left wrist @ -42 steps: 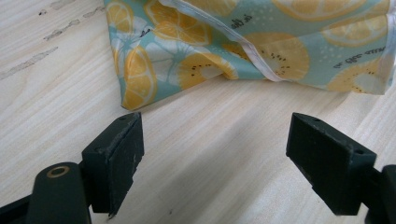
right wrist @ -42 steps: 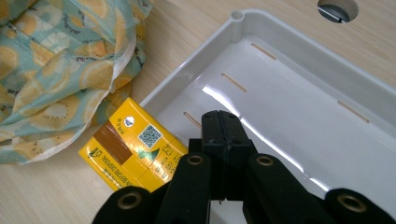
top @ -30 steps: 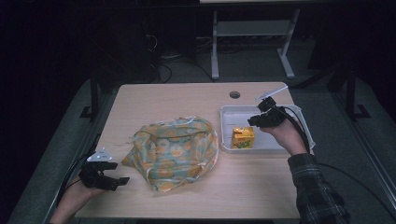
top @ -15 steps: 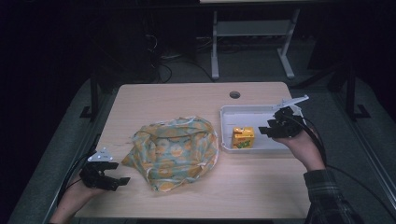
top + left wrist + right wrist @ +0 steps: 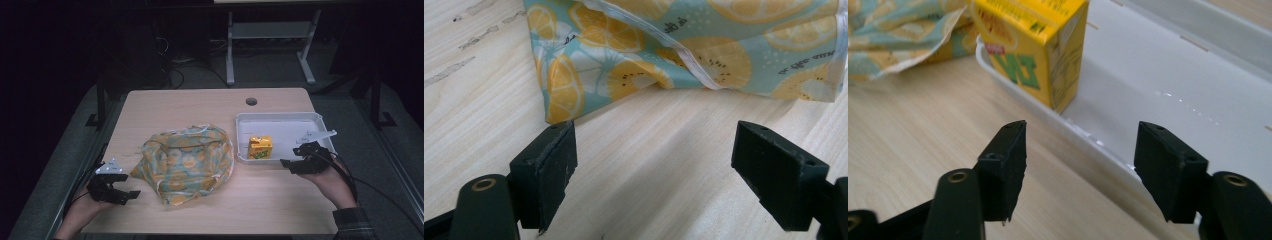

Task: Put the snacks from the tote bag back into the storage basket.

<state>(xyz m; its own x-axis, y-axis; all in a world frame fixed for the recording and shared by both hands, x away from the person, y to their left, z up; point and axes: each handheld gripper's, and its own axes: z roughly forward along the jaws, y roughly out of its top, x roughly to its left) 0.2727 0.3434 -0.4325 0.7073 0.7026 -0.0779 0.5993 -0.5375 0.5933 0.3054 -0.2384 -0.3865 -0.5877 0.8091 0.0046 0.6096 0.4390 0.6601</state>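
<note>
Both grippers, left point(image 5: 654, 175) and right point(image 5: 1080, 170), spread empty near crumpled citrus-print cloth point(image 5: 187, 162) and boxy carton point(image 5: 260, 147).

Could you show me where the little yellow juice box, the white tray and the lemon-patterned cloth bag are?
yellow juice box point(image 5: 260, 147): high view, on its front face.
white tray point(image 5: 295, 115): high view, on its far rim.
lemon-patterned cloth bag point(image 5: 187, 160): high view, on the middle of its fabric.

On the yellow juice carton point(image 5: 1030, 47) in front of my right tongs point(image 5: 1088, 167) I see large green letters, upside down from here, perhaps "NZ", though I cannot be sure. The lemon-print cloth point(image 5: 684, 50) ahead of my left tongs point(image 5: 669, 172) carries small dark script, too tiny to read.
</note>
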